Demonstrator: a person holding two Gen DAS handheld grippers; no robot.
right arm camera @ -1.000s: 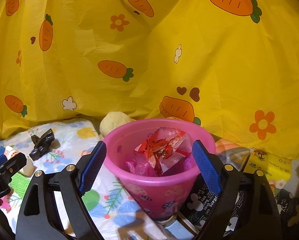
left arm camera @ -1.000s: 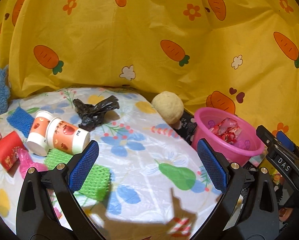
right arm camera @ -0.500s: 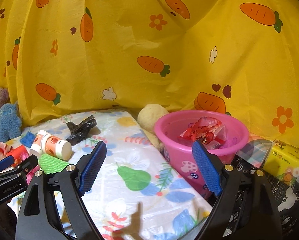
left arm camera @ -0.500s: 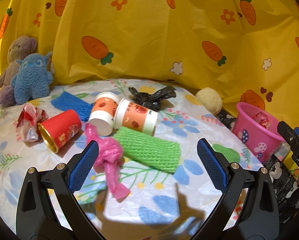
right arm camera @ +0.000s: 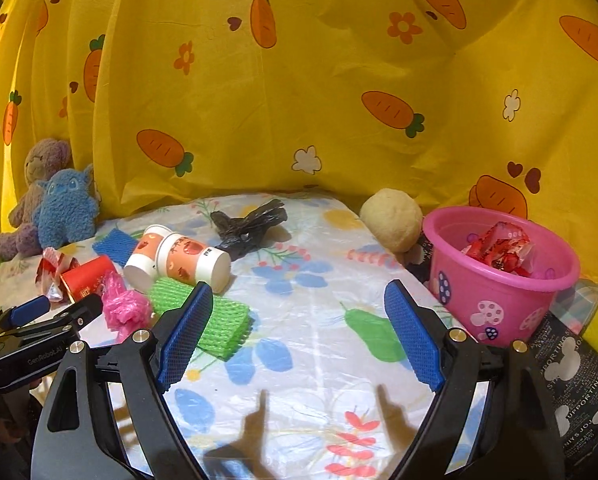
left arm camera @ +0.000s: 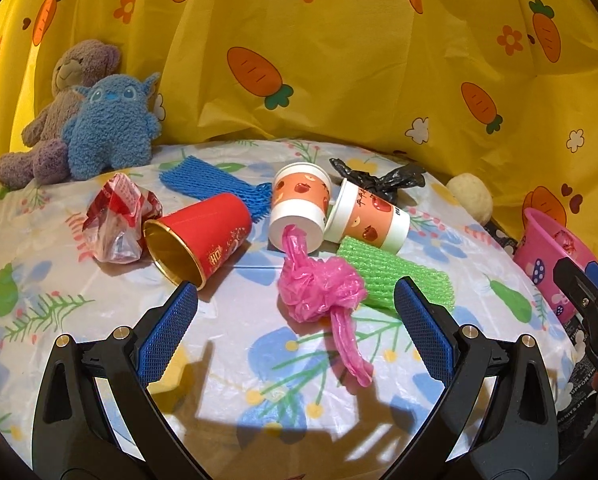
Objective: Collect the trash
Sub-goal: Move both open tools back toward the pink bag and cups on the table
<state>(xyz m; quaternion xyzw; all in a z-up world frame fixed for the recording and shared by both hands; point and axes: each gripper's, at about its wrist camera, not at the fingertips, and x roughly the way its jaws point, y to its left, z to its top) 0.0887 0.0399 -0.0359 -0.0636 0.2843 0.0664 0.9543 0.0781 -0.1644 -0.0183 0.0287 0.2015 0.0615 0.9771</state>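
A yellow curtain (left arm camera: pixel 339 80) with carrot prints hangs behind the counter (left arm camera: pixel 79 320), which is covered with a flowered plastic sheet. At the back left corner sit a grey teddy bear (left arm camera: pixel 59 92) and, touching it, a blue plush toy (left arm camera: pixel 111 128). At the right edge of the counter stands the pink bucket (right arm camera: pixel 495 296), upright, with a red and white wrapper (right arm camera: pixel 499 250) already inside; a beige ball (right arm camera: pixel 391 218) lies just beside it, on its left.

The rest of the trash lies in a group on the left half of the counter. A red cup (left arm camera: pixel 199 236) lies on its side with the mouth towards the camera. Two orange and white paper cups (left arm camera: pixel 299 204) lie side by side — a green foam net (left arm camera: pixel 395 276) is in front of them and a blue foam net (left arm camera: pixel 203 180) behind. A crumpled pink plastic bag (left arm camera: pixel 319 288) touches the mouth of one cup. A black plastic bag (right arm camera: pixel 251 222) lies behind the cups, and a red and clear wrapper (left arm camera: pixel 119 216) lies left of the red cup.

The left tool (left arm camera: pixel 295 336) hangs above the counter with its jaws wide apart and nothing between them — the pink bag is just in front of it. The right tool (right arm camera: pixel 299 332) is also spread wide and holds nothing, over the bare middle of the counter, near the bucket.
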